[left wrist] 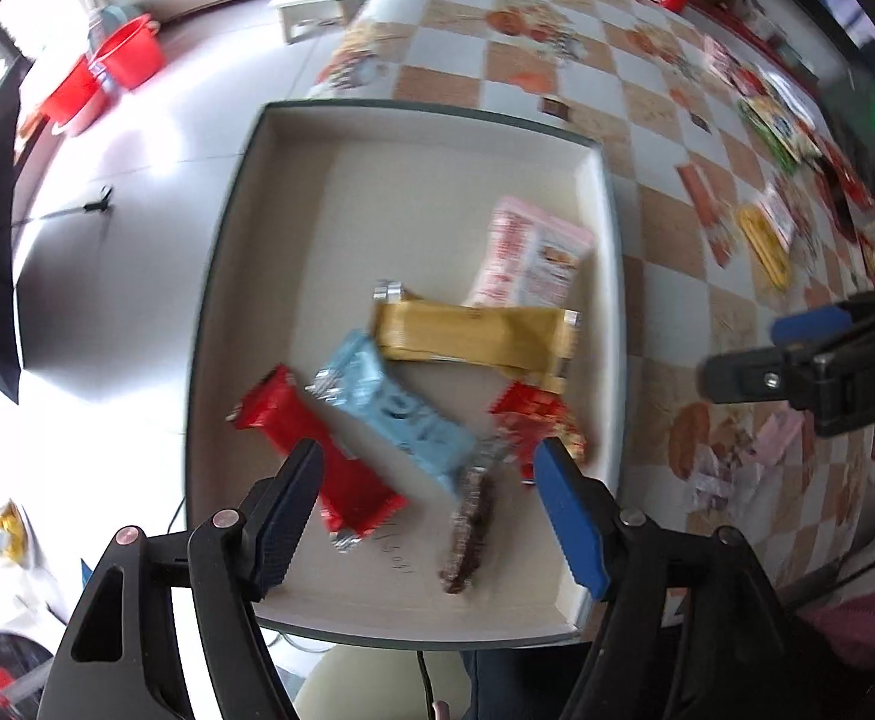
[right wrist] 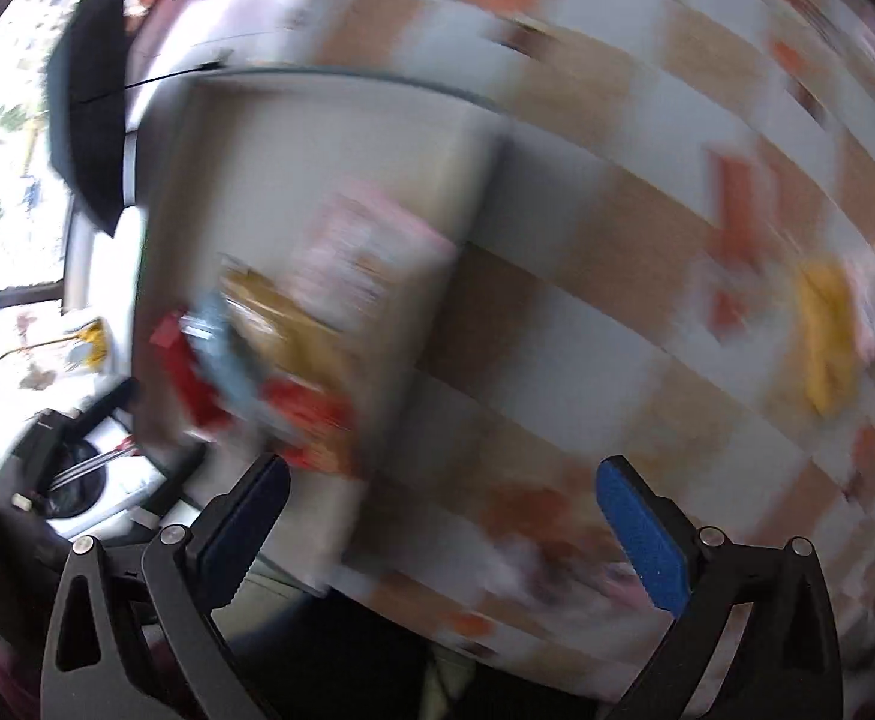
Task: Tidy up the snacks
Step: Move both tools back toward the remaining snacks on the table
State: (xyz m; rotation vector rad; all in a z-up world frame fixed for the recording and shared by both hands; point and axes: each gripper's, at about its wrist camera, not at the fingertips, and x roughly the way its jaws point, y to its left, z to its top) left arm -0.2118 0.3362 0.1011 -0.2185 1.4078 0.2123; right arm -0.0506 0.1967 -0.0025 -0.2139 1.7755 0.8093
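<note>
The left gripper hangs over the near end of the box, its fingers spread wide and holding nothing. The wide spread and the low hover suggest it has let a snack go, or is about to drop onto one; which, I cannot tell.

Between the fingers lie the blue bar and the dark bar. The red bar lies partly under the left finger, and a red packet lies just beyond the right finger, by the box wall. Ahead of the fingertips the yellow bar lies crosswise, its end over the blue bar, and beyond it a pink packet leans near the wall. The snacks lie overlapping and unsorted, most likely dropped in one at a time.

The right gripper is heavily blurred. Its fingers are also wide and empty, over the checked bench just right of the box. Ahead and to the right of them more snacks wait on the bench, a yellow one among them. It probably heads there to fetch the next, so the task looks about half done.
</note>
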